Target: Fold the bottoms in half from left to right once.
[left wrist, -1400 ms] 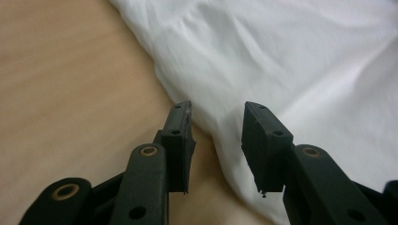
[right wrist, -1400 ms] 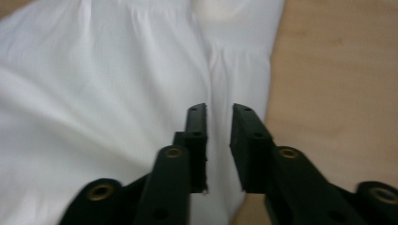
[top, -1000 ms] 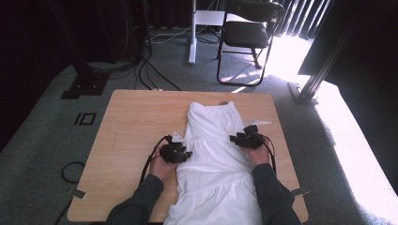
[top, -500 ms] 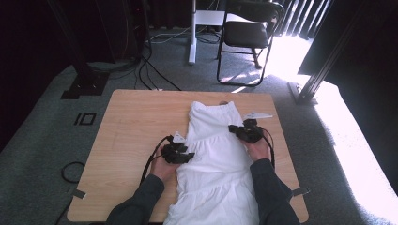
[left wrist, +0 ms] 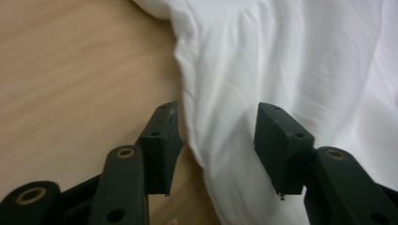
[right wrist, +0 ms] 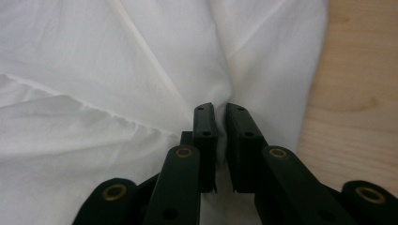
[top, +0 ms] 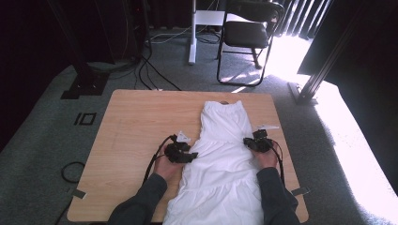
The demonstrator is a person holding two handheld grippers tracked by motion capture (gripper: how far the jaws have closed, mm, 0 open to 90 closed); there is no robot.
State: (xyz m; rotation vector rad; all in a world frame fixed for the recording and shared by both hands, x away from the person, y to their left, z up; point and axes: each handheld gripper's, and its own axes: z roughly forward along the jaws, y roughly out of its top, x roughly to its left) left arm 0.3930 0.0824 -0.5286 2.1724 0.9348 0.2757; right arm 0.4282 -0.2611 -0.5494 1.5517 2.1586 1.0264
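Observation:
A white dress (top: 220, 154) lies flat along the right half of the wooden table (top: 136, 126), neckline at the far end. My left gripper (top: 187, 156) rests at the dress's left edge near the waist. In the left gripper view it (left wrist: 217, 145) stands open, jaws astride the folded cloth edge (left wrist: 225, 93). At the dress's right edge sits my right gripper (top: 248, 142). In the right gripper view it (right wrist: 220, 140) is shut, a pinch of the white cloth (right wrist: 141, 70) caught between its jaws.
Two small white tags lie on the table, one (top: 183, 137) by the left gripper, one (top: 268, 127) by the right. A black chair (top: 248, 33) and cables (top: 155, 79) stand on the grey carpet beyond the table. Bright sunlight falls at the right.
My right gripper has slid a little back toward the person along the dress's right edge. The left gripper stays at the left edge.

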